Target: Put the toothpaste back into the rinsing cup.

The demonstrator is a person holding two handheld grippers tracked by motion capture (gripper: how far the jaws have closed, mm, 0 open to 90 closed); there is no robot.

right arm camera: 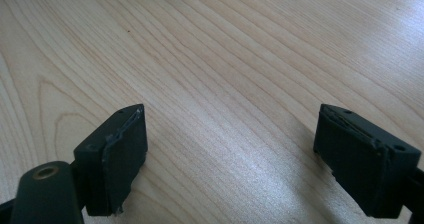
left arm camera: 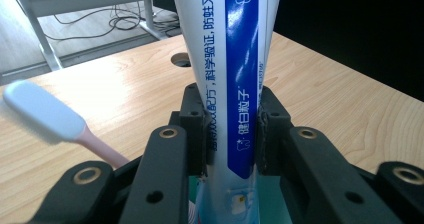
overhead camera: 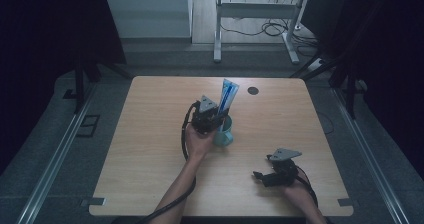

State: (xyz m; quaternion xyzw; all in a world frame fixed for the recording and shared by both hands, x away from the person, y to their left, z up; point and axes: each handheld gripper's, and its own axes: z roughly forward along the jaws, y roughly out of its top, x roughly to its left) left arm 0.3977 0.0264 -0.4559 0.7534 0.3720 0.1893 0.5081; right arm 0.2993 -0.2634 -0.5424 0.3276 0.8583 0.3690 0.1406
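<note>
Left gripper (left arm camera: 232, 129) clamps glossy blue-white toothpaste tube (left arm camera: 230, 84) upright in teal cup (overhead camera: 223, 134) (pink-handled toothbrush (left arm camera: 50, 116) alongside); right gripper (right arm camera: 230, 149) gapes wide over wood-grain table (right arm camera: 225, 59).

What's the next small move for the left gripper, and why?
Probably open the left gripper and lift away. Its jaws are shut on the toothpaste tube, which already stands upright in the teal cup beside the toothbrush. The right gripper is open over bare table.
</note>
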